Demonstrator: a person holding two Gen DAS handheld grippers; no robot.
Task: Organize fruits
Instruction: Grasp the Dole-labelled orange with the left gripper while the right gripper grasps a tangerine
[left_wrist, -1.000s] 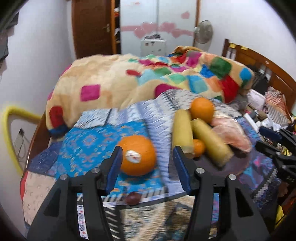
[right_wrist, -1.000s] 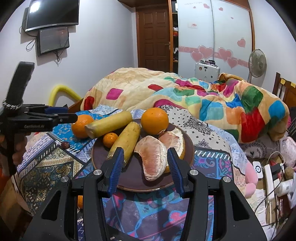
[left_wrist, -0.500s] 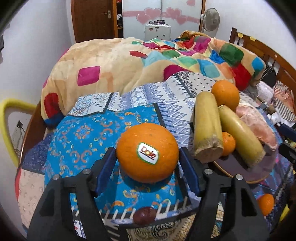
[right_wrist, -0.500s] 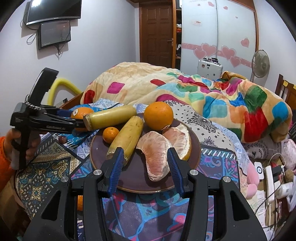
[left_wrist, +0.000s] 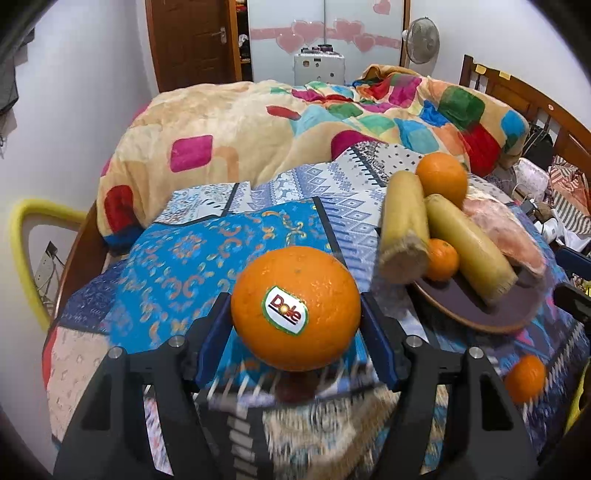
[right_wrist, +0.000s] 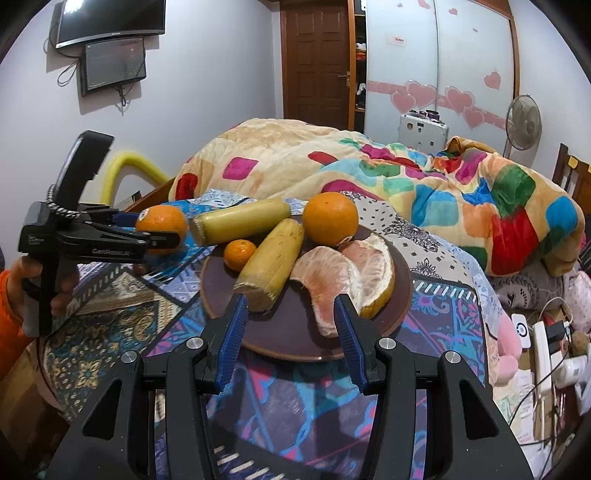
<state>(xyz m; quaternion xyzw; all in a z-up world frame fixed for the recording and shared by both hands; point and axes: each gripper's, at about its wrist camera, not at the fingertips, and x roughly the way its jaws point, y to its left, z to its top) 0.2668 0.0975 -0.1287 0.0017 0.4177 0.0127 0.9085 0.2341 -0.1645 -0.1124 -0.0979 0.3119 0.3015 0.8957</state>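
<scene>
**Stickered orange at the left gripper; plate part filled**

Step in hand: pickup of the stickered orange (left_wrist: 295, 314). It sat between the blue pads of the left gripper (left_wrist: 295, 328), pads at or just beside its flanks; a firm clamp could not be confirmed. Judged next move: close fully, lift, carry rightward to the plate (right_wrist: 400, 295).

Right gripper (right_wrist: 291, 325): jaws apart, nothing between them, poised over the plate's near rim.

Plate contents: two peeled bananas (right_wrist: 269, 269), a small mandarin (right_wrist: 239, 254), an orange (right_wrist: 330, 218), pomelo segments (right_wrist: 332, 284). Free room appeared only along the near rim.

Loose item: a mandarin (left_wrist: 524, 378) near the quilt's (left_wrist: 177, 266) front edge, likely to roll.

Beyond: heaped blanket (left_wrist: 258, 122).
</scene>
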